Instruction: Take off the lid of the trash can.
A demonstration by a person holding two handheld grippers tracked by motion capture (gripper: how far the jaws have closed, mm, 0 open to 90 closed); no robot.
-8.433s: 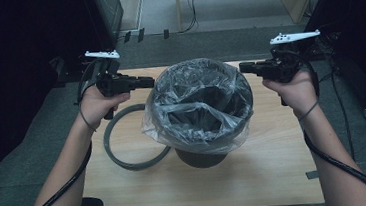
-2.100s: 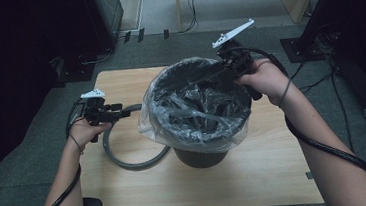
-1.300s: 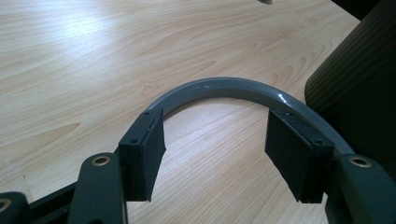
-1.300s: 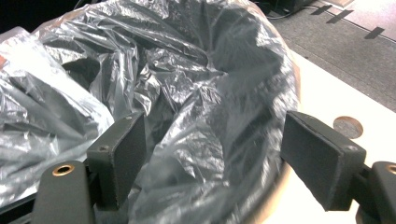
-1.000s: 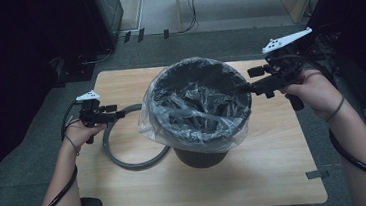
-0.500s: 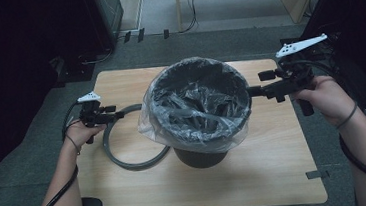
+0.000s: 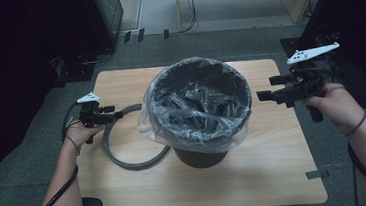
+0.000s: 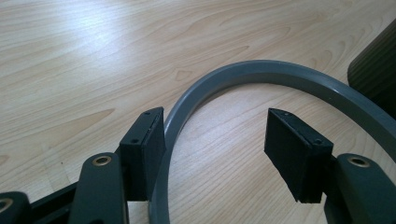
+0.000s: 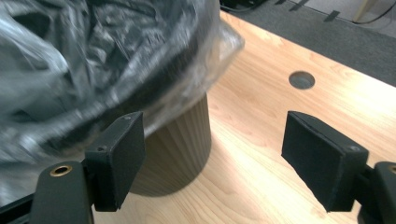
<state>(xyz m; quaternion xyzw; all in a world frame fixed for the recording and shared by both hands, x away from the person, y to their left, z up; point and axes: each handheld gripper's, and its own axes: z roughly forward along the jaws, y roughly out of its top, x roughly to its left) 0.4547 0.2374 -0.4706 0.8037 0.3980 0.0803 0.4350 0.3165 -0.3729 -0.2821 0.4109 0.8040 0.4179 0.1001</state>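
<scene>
The left gripper [image 7: 117, 113] is held low at the left side of the wooden table [image 7: 277, 175], its jaws standing apart with nothing pressed between them. In the left gripper view the grey ring [image 8: 280, 77] lies flat on the wood and curves up between those jaws: its band runs right alongside the left pad, so close that I cannot tell whether it touches, while the right pad stands clear of it over bare wood inside the ring. From the high view the ring [image 7: 126, 160] sweeps away from the gripper's tips toward the bin [image 7: 199, 106] and passes under the loose edge of the clear bag [image 7: 194, 137] that lines it. The bin stands upright just beyond the ring, its dark ribbed wall showing at the far right edge of the left gripper view. The right gripper [image 7: 262, 95] is raised off the table on the bin's other side, pointing at its rim with a small gap left between tips and plastic. Its jaws are also spread wide and empty. In the right gripper view the bag's crinkled overhang [image 9: 84, 60] and the bin's wall sit just ahead of the left pad, and the right pad hangs over bare tabletop, with a round hole [image 9: 301, 80] in the wood farther off.
</scene>
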